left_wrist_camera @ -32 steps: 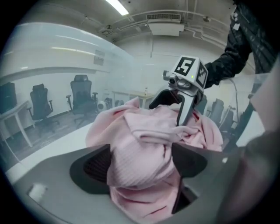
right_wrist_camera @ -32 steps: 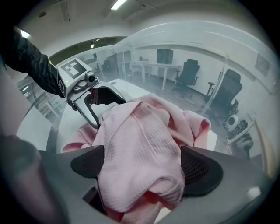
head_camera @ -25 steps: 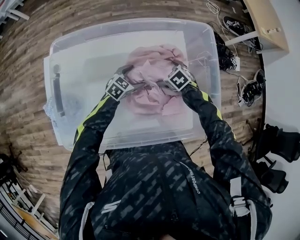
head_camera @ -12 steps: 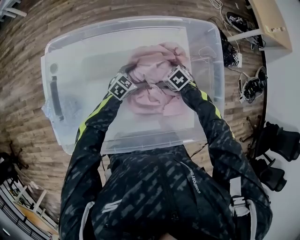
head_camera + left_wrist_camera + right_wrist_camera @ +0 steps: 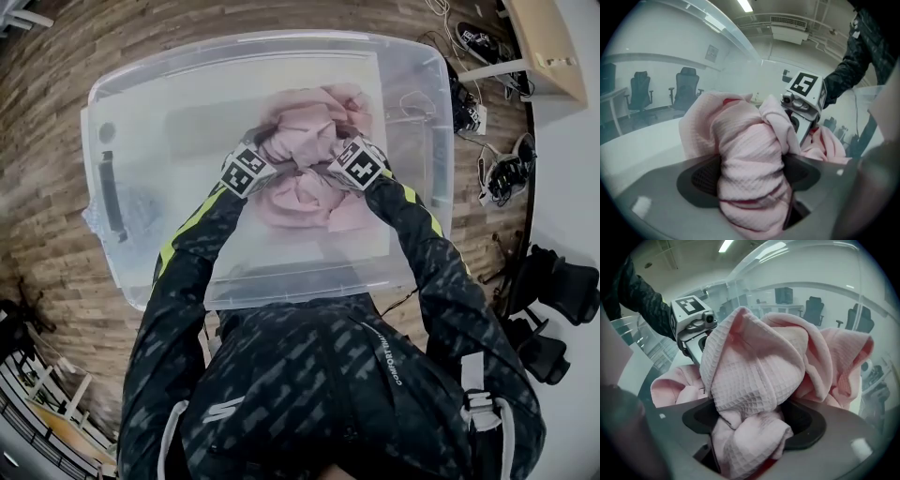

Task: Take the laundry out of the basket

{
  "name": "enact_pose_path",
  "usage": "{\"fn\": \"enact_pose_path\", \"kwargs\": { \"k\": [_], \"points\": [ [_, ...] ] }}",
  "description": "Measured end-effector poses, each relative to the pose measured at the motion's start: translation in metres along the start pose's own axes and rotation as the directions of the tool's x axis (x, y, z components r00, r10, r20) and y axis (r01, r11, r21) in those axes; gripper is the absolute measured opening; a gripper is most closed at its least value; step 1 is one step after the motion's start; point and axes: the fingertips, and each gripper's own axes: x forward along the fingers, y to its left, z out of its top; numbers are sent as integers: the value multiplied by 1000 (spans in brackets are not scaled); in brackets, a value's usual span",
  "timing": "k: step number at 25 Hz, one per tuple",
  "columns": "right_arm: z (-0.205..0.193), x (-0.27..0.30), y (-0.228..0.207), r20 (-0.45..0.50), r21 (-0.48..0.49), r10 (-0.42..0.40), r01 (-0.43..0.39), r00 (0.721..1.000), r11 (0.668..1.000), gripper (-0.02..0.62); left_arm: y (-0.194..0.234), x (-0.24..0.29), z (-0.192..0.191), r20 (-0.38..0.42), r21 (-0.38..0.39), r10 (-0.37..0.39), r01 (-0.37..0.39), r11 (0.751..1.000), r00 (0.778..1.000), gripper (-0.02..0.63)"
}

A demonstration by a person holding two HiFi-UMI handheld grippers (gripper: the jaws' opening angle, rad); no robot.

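A pink waffle-weave cloth (image 5: 305,192) lies bunched in a clear plastic bin (image 5: 262,43) on the wood floor. Both grippers reach into the bin from the near side and meet at the cloth's middle. My left gripper (image 5: 274,153) is shut on a thick roll of the cloth (image 5: 745,140), which fills the gap between its pads (image 5: 701,176). My right gripper (image 5: 330,152) has just been closing its jaws, and a fold of the cloth (image 5: 754,362) is squeezed between its pads (image 5: 806,420). Each gripper view shows the other gripper's marker cube (image 5: 805,86) (image 5: 689,308) close behind the cloth.
A black strip (image 5: 111,192) lies along the bin's left end. Right of the bin, shoes and cables (image 5: 502,173) lie on the floor beside a wooden shelf (image 5: 539,37). Dark bags (image 5: 553,286) sit at the far right.
Both grippers have drawn a little closer together over the cloth, and the right one has sunk slightly into it. The cloth between them has bunched up higher.
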Motion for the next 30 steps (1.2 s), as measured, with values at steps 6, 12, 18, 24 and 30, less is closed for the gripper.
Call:
{"fn": "enact_pose_path", "kwargs": {
  "k": [6, 12, 18, 24, 30],
  "points": [
    [7, 0, 15, 37, -41, 83, -81, 996, 996, 281, -9, -2, 4, 33, -35, -38, 39, 999, 999, 343],
    [16, -8, 17, 66, 4, 102, -103, 993, 995, 209, -15, -9, 12, 103, -94, -49, 59, 994, 993, 294],
    [43, -27, 7, 168, 32, 47, -53, 985, 998, 179, -8, -25, 42, 173, -69, 1, 11, 998, 985, 259],
    [79, -64, 6, 300, 17, 0, -5, 954, 1000, 173, -10, -59, 81, 271, -33, 54, -47, 998, 961, 256],
    [114, -119, 18, 425, -12, -42, 52, 904, 999, 172, -28, -106, 127, 376, 29, 87, -105, 994, 923, 256]
  ]
}}
